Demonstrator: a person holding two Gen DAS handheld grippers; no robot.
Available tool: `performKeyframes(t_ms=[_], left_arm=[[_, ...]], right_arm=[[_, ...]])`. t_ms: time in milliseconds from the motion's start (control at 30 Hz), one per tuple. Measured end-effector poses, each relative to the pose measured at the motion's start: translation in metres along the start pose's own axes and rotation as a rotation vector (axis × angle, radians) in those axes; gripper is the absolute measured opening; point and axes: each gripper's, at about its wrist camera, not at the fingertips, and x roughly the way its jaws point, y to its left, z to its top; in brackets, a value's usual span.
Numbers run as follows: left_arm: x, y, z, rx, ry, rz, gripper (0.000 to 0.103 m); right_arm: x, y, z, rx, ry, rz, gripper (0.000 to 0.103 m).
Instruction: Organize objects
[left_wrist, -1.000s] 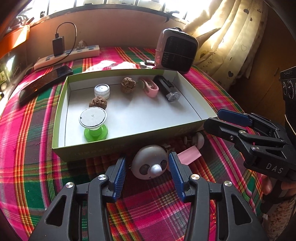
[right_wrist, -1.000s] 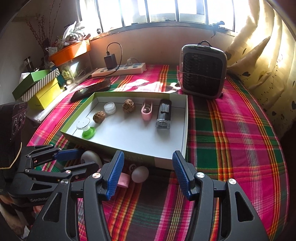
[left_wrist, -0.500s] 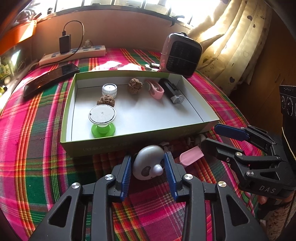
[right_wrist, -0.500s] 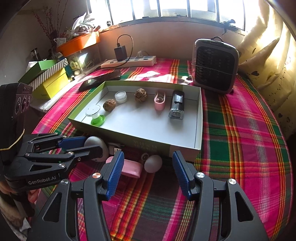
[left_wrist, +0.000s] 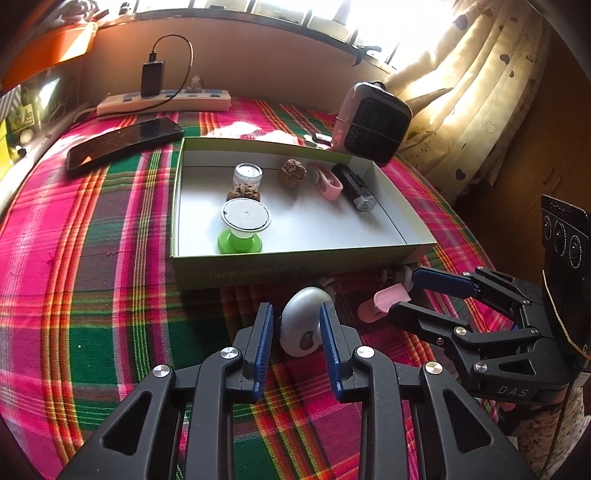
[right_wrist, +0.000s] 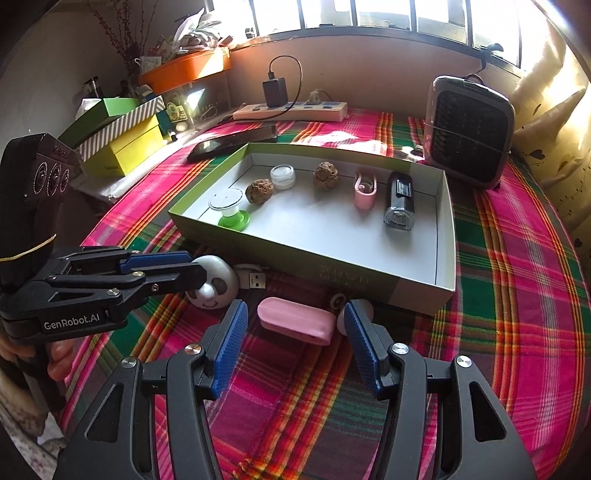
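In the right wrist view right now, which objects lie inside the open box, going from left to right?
Inside the box: green-based stand → brown nut → small clear jar → second brown nut → pink clip → black device.

**Left tool clamps the panda toy**

The left tool (left_wrist: 297, 325) grips the white panda toy (left_wrist: 304, 325) between its blue pads, on the plaid tabletop (left_wrist: 110, 258) just in front of the green tray (left_wrist: 288, 267). At right, the right tool (left_wrist: 402, 295) stands with its jaws apart beside a pink case (left_wrist: 388, 297).
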Motion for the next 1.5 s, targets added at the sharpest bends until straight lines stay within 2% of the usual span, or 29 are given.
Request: performKeyframes(t_ms=[267, 433, 633, 767, 1033, 1200, 1400, 1467, 1500], left_arm=[[-0.002, 0.009, -0.004, -0.031, 0.0, -0.023, 0.024], [-0.002, 0.007, -0.002, -0.027, -0.001, -0.053, 0.039], [0.006, 0.001, 0.0, -0.005, 0.023, -0.03, 0.043], [0.008, -0.004, 0.002, 0.022, 0.023, 0.01, 0.045], [0.016, -0.014, 0.008, 0.068, 0.043, 0.074, 0.045], [0.019, -0.017, 0.008, 0.081, 0.051, 0.091, 0.045], [0.014, -0.017, 0.007, 0.096, 0.034, 0.122, 0.045], [0.011, -0.015, 0.006, 0.087, 0.027, 0.117, 0.045], [0.01, -0.014, 0.006, 0.083, 0.021, 0.113, 0.045]], right_arm=[[0.007, 0.004, -0.005, -0.018, 0.024, -0.01, 0.056], [0.015, -0.001, -0.005, -0.008, 0.05, 0.001, 0.056], [0.013, 0.007, -0.009, -0.042, 0.059, 0.051, 0.056], [0.011, 0.013, -0.012, -0.08, 0.072, 0.084, 0.056], [0.021, 0.007, -0.008, -0.125, 0.079, -0.011, 0.056], [0.027, 0.013, -0.006, -0.177, 0.081, -0.026, 0.056], [0.026, 0.012, -0.007, -0.171, 0.063, -0.044, 0.055], [0.024, 0.012, -0.008, -0.167, 0.056, -0.043, 0.044], [0.023, 0.011, -0.009, -0.164, 0.052, -0.044, 0.042]])
